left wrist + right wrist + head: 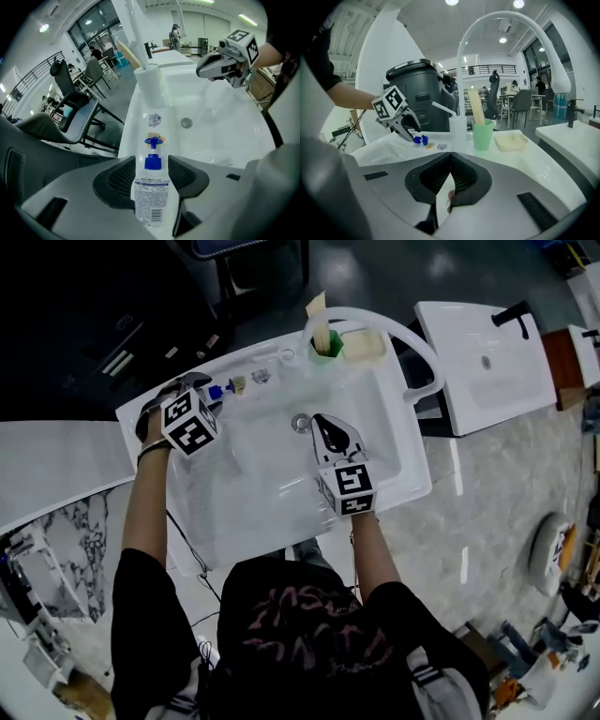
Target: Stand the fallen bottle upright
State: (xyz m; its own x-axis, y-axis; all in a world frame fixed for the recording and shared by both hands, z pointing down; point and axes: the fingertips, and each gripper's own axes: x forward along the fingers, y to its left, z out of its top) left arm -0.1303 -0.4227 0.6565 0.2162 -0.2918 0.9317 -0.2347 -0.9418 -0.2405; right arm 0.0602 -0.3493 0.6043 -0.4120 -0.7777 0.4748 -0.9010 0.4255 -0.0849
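Observation:
A clear bottle point(151, 197) with a blue pump head point(153, 161) lies on its side on the sink's back-left rim point(129, 140), pump pointing away from the camera. My left gripper point(151, 161) points steeply down over it. Its jaws stand open on either side of the bottle's neck and shoulder, with small gaps showing. In the head view only the blue pump point(216, 392) shows beside the left gripper point(192, 395). My right gripper point(323, 426) hangs over the basin, shut and empty, its tips point(450, 154) meeting. In the right gripper view the pump point(421, 139) shows under the left gripper point(405, 129).
A white sink point(412, 465) has a drain point(300, 423) and an arched tap point(394, 324). On its back rim stand a green cup point(328, 341) with a flat stick, a white cup point(150, 86), a soap dish point(511, 139) and small stickers point(261, 377). Another basin point(487, 362) lies to the right.

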